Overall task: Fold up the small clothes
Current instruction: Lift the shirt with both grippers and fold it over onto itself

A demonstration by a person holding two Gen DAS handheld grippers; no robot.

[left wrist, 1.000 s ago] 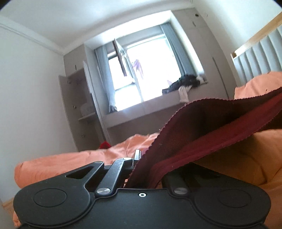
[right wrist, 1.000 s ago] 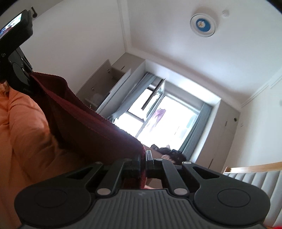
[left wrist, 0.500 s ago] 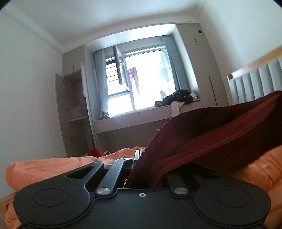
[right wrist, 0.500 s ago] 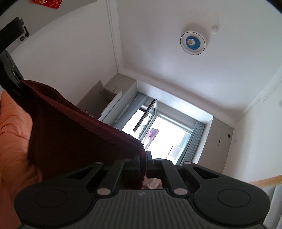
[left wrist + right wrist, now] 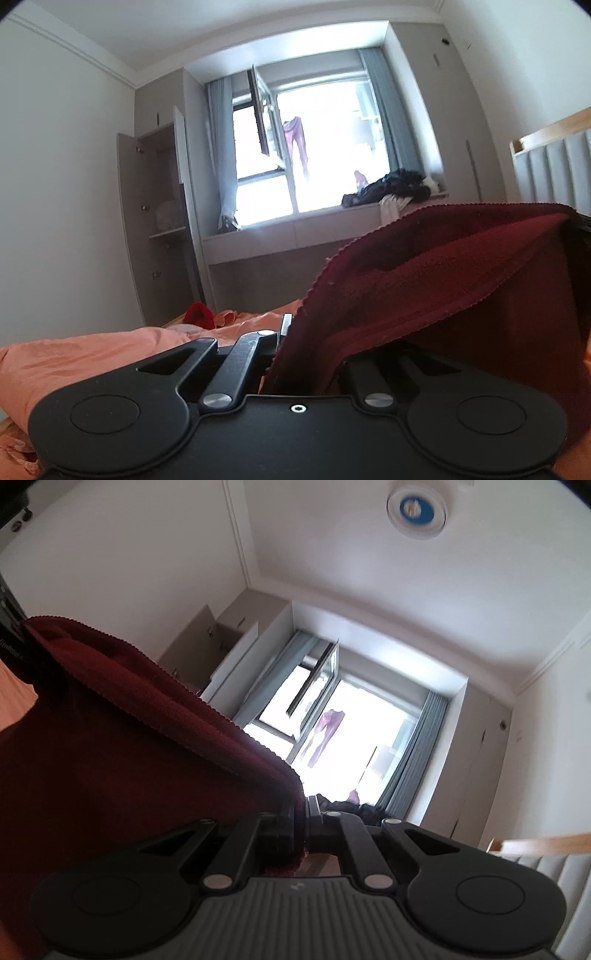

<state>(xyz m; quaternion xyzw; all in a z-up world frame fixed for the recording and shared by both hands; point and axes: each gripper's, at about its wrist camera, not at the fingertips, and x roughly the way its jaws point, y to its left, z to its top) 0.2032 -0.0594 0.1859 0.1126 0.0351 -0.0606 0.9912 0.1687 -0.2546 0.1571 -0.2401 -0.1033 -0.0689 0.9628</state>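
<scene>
A dark red knit garment [image 5: 443,280] hangs between both grippers, lifted above the orange bed. My left gripper [image 5: 290,332] is shut on one corner of it; the cloth drapes over the right finger and hides it. My right gripper [image 5: 301,812] is shut on the other corner of the garment [image 5: 110,738], which stretches left toward the left gripper's body [image 5: 11,627]. The right wrist view points steeply up at the ceiling.
An orange duvet [image 5: 92,354] covers the bed below. A small red item [image 5: 199,314] lies at the bed's far edge. A window seat with a pile of dark clothes [image 5: 391,186], an open wardrobe [image 5: 159,221] and a padded headboard [image 5: 554,166] surround the bed.
Both grippers have lifted the garment higher off the bed. The left view has levelled toward the window, and the right view has tilted further up toward the ceiling.
</scene>
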